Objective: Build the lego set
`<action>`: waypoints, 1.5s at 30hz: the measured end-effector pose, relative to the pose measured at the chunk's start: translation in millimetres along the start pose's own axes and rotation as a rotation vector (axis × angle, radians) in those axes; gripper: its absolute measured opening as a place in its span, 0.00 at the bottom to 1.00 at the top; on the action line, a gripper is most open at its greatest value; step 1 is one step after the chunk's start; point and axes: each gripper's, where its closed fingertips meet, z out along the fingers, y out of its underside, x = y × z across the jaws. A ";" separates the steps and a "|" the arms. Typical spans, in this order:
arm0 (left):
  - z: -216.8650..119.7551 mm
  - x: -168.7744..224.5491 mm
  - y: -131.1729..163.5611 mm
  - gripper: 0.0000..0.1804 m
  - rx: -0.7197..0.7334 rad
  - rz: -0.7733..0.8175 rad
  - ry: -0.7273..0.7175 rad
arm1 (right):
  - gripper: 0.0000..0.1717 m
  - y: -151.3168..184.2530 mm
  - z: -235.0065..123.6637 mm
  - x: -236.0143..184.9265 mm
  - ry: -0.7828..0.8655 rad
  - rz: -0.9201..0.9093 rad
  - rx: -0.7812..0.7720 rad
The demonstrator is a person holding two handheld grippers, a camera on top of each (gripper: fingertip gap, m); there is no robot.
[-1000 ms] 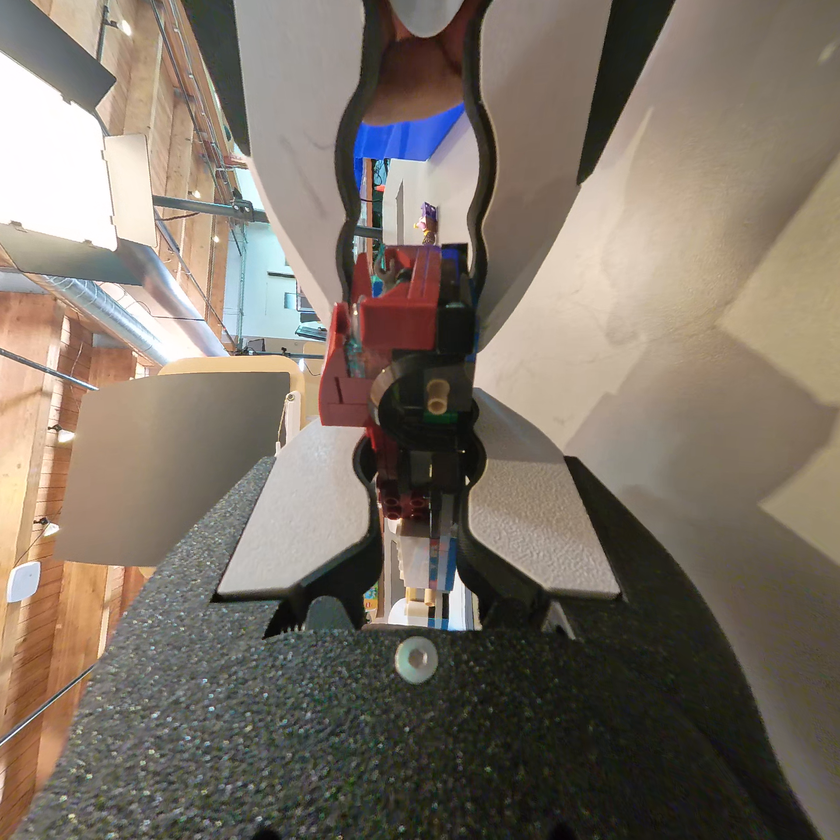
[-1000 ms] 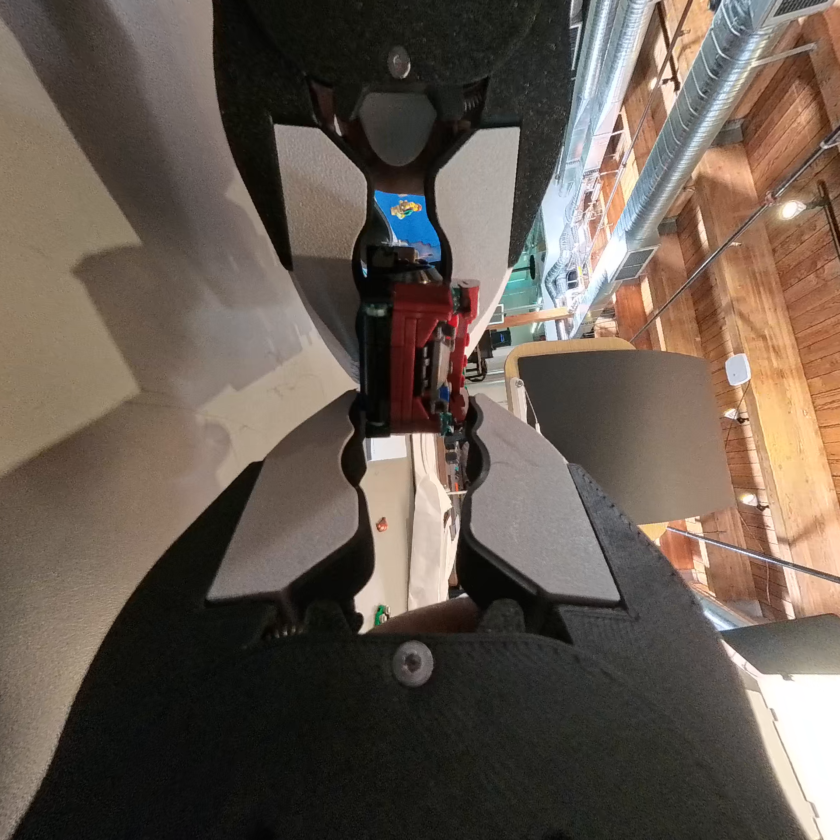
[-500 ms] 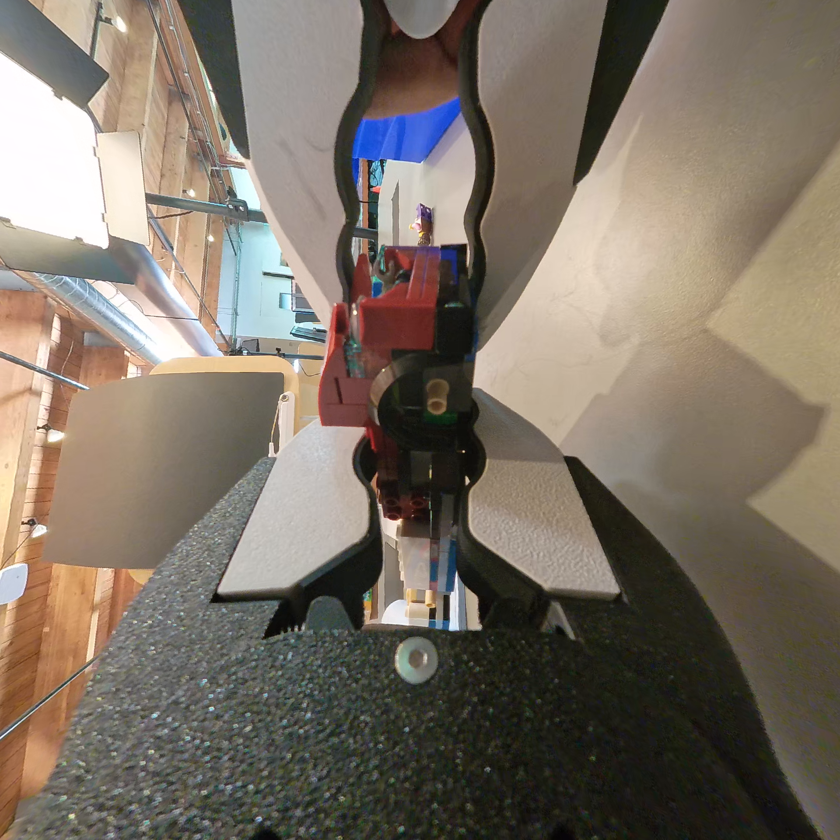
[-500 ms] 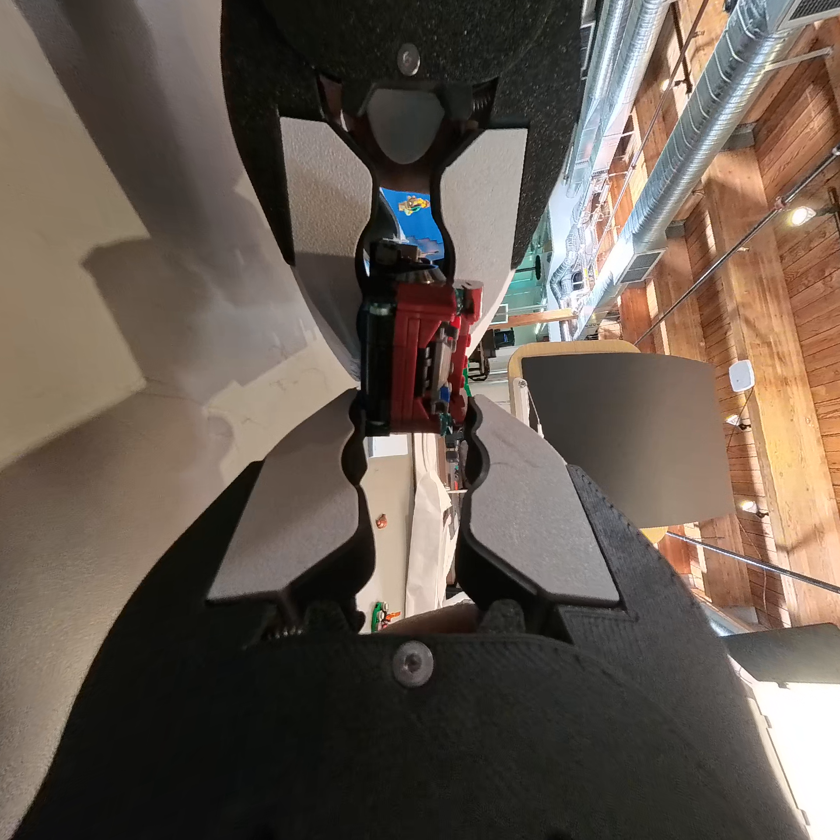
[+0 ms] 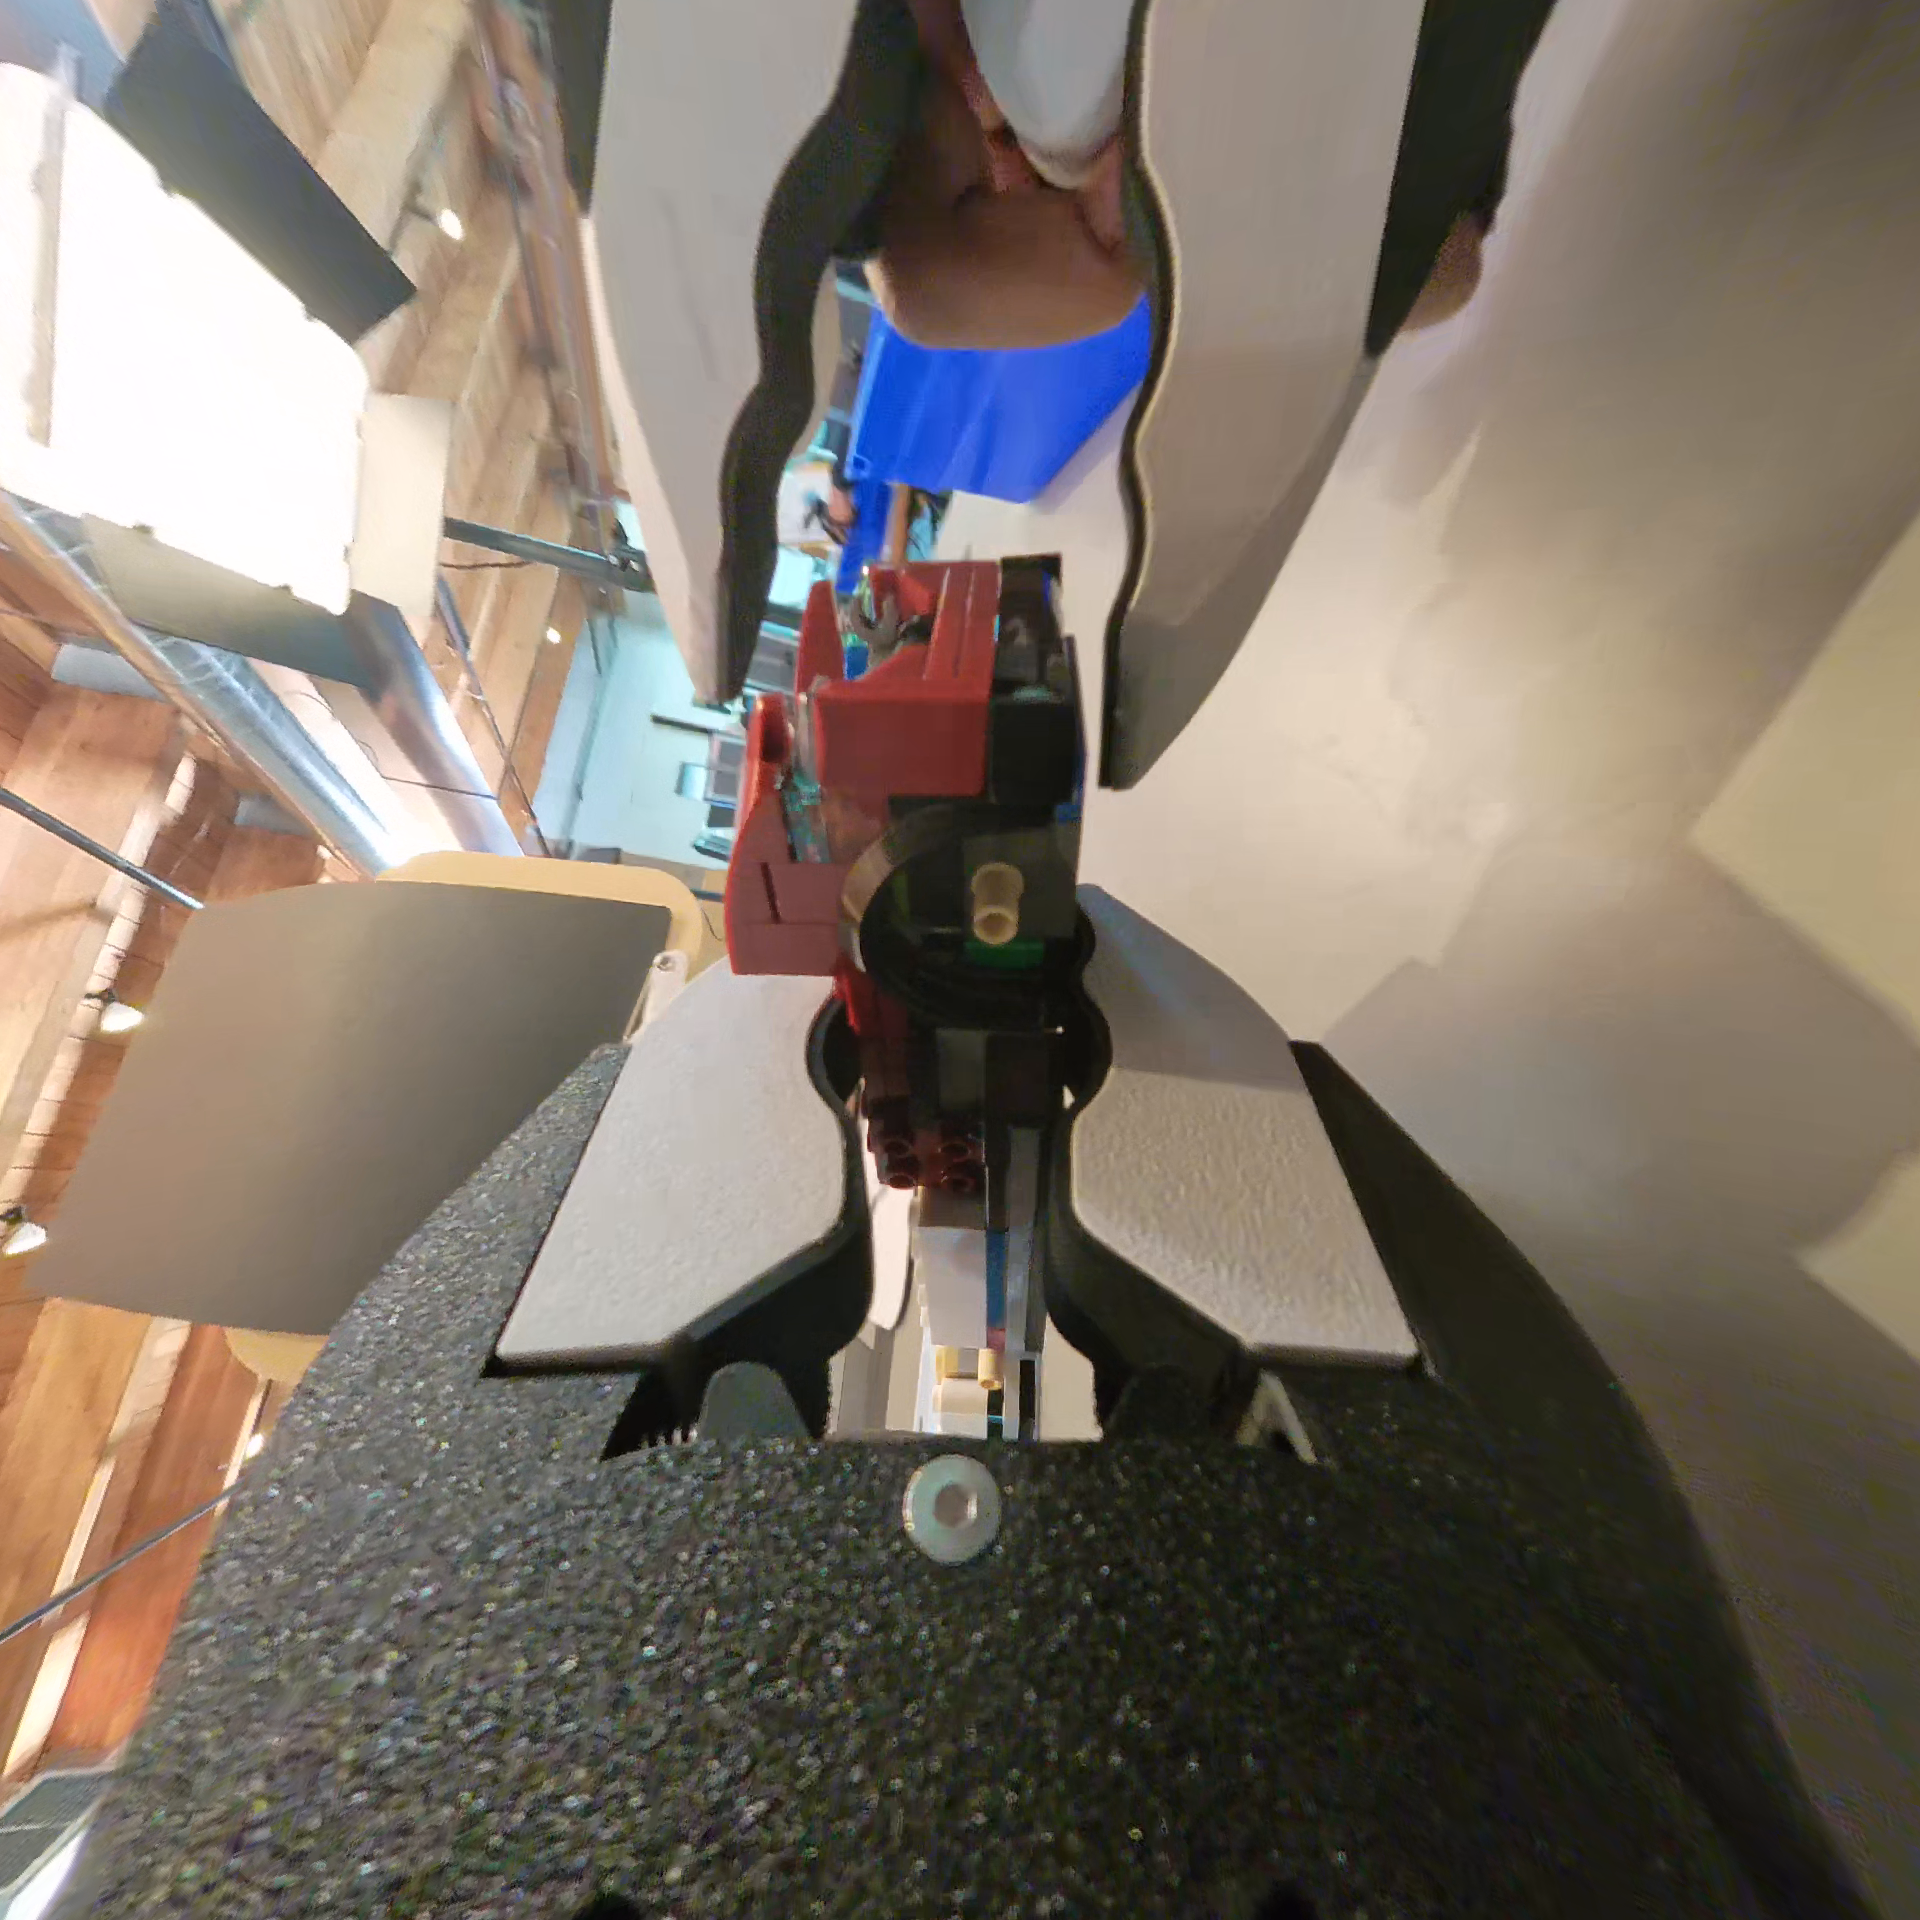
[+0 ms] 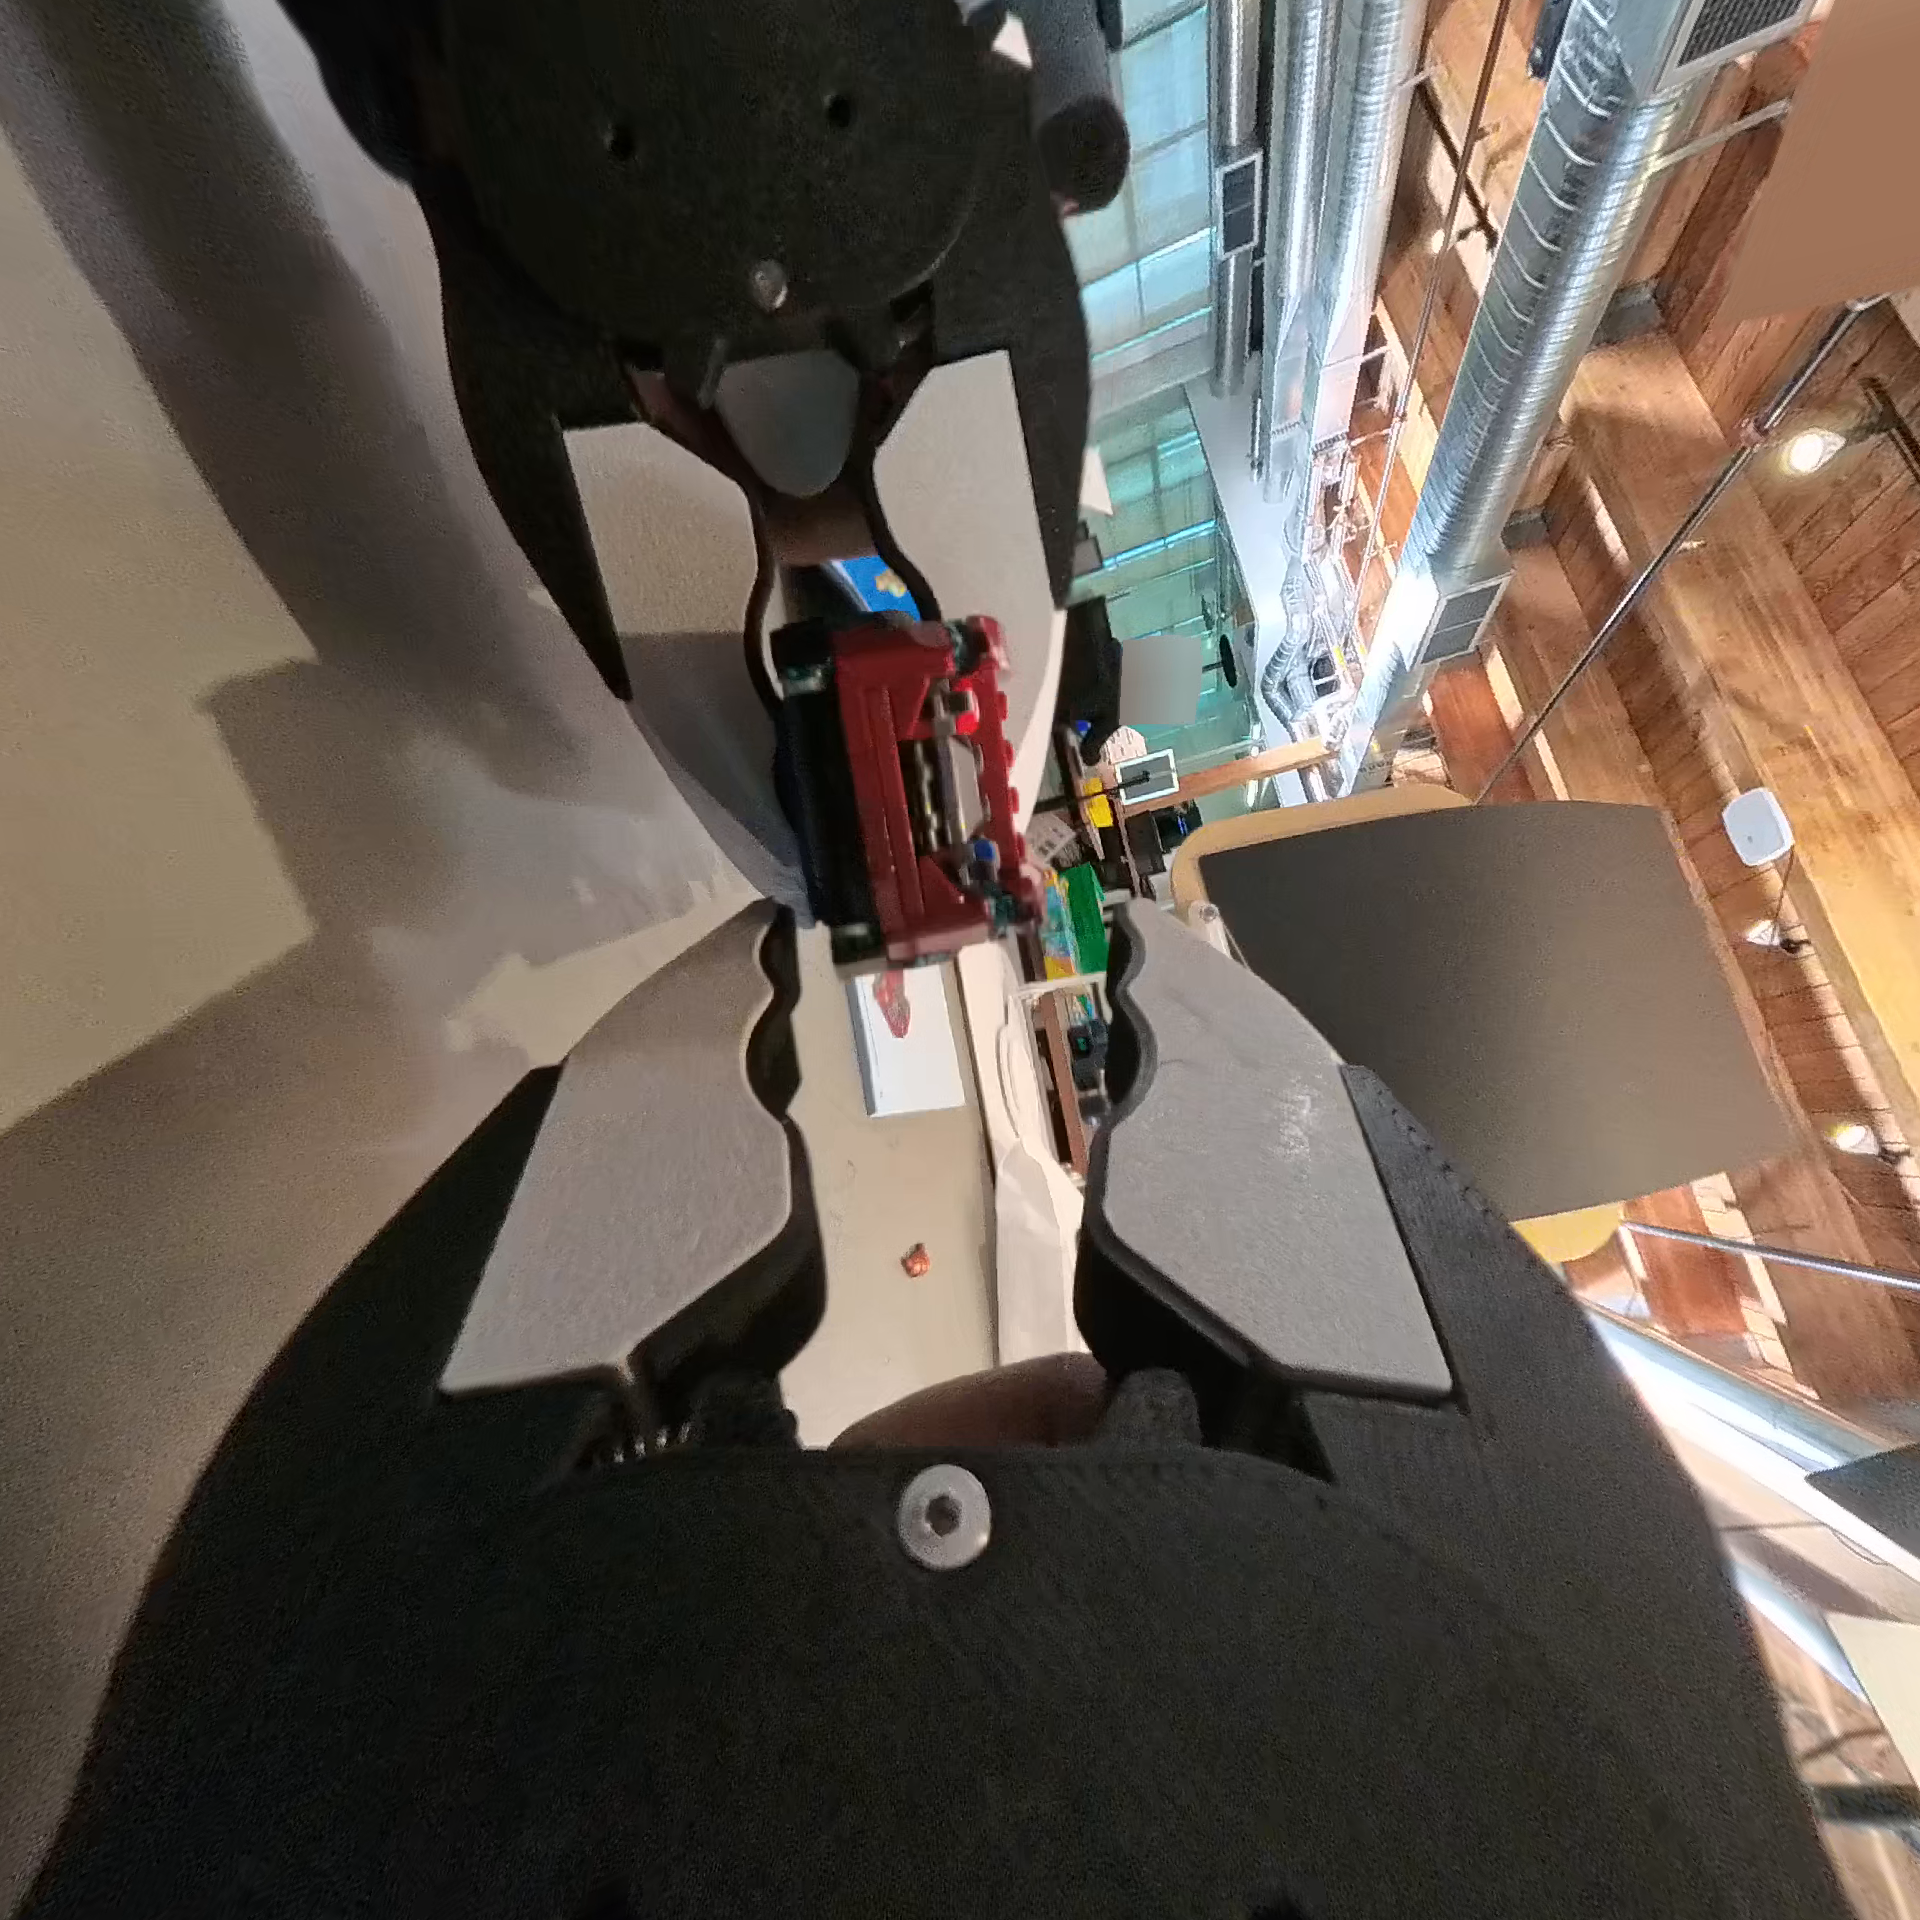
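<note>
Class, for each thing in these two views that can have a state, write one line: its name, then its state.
Left tool: shut on the toy brick vehicle.
Right tool: open, fingers clear of the vehicle.
Toy brick vehicle: red and black, held off the table by the left tool alone.

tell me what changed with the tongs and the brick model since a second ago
The right tongs opened and let go of the red and black brick model; their fingers now stand clear of it. The left tongs stay clamped on the model's other end.
</note>
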 end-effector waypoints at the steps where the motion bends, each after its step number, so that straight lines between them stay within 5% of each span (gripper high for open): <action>1: -1.3 -2.9 -0.5 0.20 0.027 -0.008 -0.025 | 0.34 -2.3 -1.3 0.7 -0.002 0.004 0.016; 12: -21.6 -29.0 -31.7 0.20 0.261 0.105 -0.306 | 0.33 -26.5 -25.4 6.7 0.023 0.020 0.170; 30: -28.2 -43.7 -50.4 0.19 0.488 -0.321 -0.115 | 0.33 -40.9 -36.8 29.4 -0.005 0.215 0.291; 38: -22.1 -21.7 -53.4 0.19 0.431 -0.144 -0.055 | 0.36 -29.0 -27.0 14.0 -0.070 0.214 0.249; 45: -24.6 -8.2 -67.5 0.20 0.464 -0.083 0.012 | 0.39 -39.2 -33.2 5.9 -0.116 0.188 0.388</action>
